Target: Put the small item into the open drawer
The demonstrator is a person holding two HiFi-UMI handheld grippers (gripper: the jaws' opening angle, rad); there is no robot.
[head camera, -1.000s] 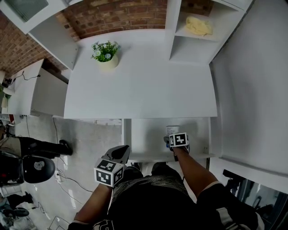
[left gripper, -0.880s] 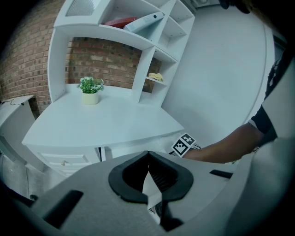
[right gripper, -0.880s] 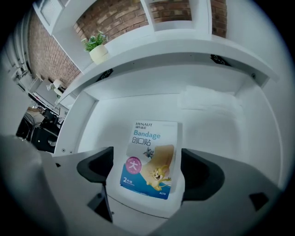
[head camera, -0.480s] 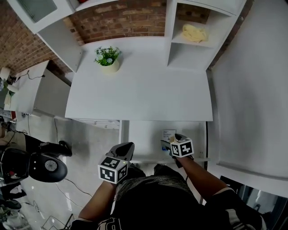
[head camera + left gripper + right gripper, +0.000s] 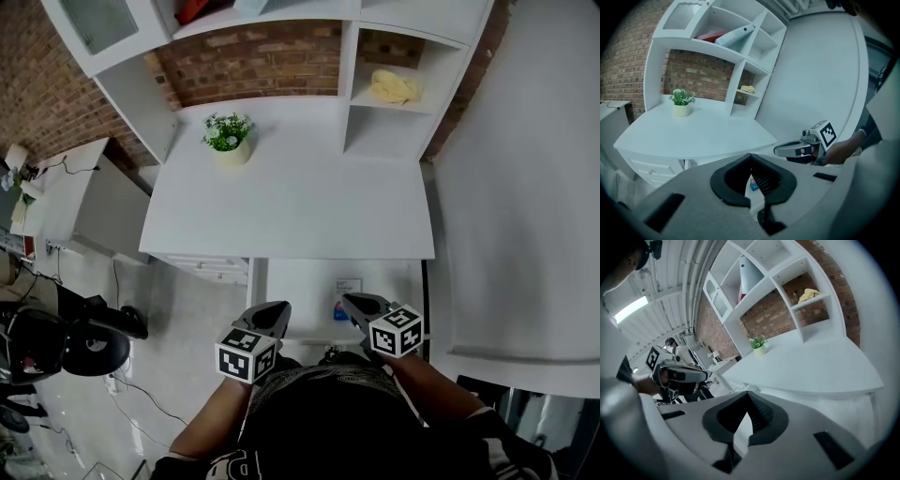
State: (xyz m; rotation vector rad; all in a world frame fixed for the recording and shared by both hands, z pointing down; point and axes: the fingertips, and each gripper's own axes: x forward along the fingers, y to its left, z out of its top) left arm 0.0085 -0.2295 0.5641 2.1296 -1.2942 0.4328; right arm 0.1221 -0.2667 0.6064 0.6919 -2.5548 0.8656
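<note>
The small item [image 5: 347,287], a white and blue packet, lies on the floor of the open drawer [image 5: 300,286] under the desk edge. In the left gripper view its blue corner [image 5: 753,186] shows through the gap below the jaws. My right gripper [image 5: 349,300] hangs above the drawer, just over the packet and clear of it. Its jaws have just been closing; they are shut with nothing between them [image 5: 747,393]. My left gripper [image 5: 281,307] hovers at the drawer's front left, jaw tips together and empty [image 5: 750,155].
The white desk [image 5: 291,197] carries a potted plant [image 5: 229,139] at its back left. A shelf unit stands at the back right with a yellow cloth [image 5: 394,86] in one bay. A white cabinet [image 5: 84,202] and a black chair base [image 5: 56,342] are on the left.
My right gripper let go of the packet in the drawer, rose out of it and shut its jaws. My left gripper moved slightly up and forward.
</note>
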